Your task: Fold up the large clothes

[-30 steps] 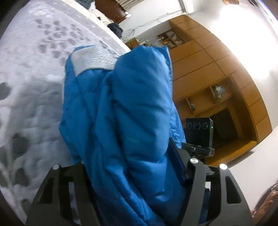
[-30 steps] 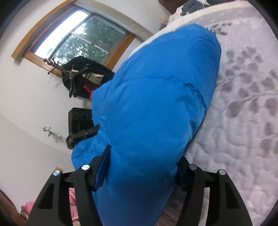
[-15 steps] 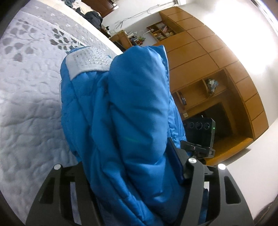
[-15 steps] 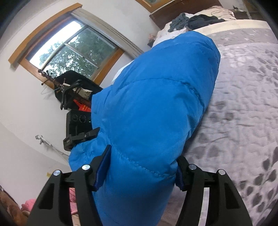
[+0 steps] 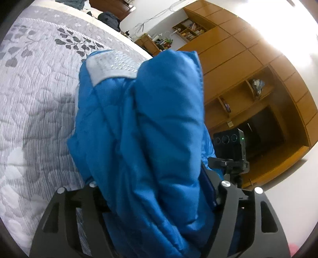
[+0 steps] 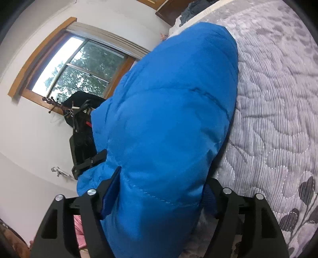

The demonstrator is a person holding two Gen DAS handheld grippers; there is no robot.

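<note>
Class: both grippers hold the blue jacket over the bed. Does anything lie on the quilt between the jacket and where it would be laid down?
Nothing visible does. The jacket hangs over bare quilt; dark clothes lie only at the far end.

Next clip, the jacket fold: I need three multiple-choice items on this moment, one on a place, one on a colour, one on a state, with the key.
1. What lies under the jacket?
A. a quilted bedspread
B. a wooden floor
C. a glass table

2. What colour is the jacket?
A. red
B. blue
C. green

3. How is the right gripper?
A. open, away from the cloth
B. shut on nothing
C. shut on the jacket

Key:
1 A: the grey bedspread with its leaf print spreads beside and beneath the cloth.
2 B: the padded jacket is bright blue in both views.
3 C: the right gripper has the bunched padding pinched between its fingers; the left gripper grips it likewise.
</note>
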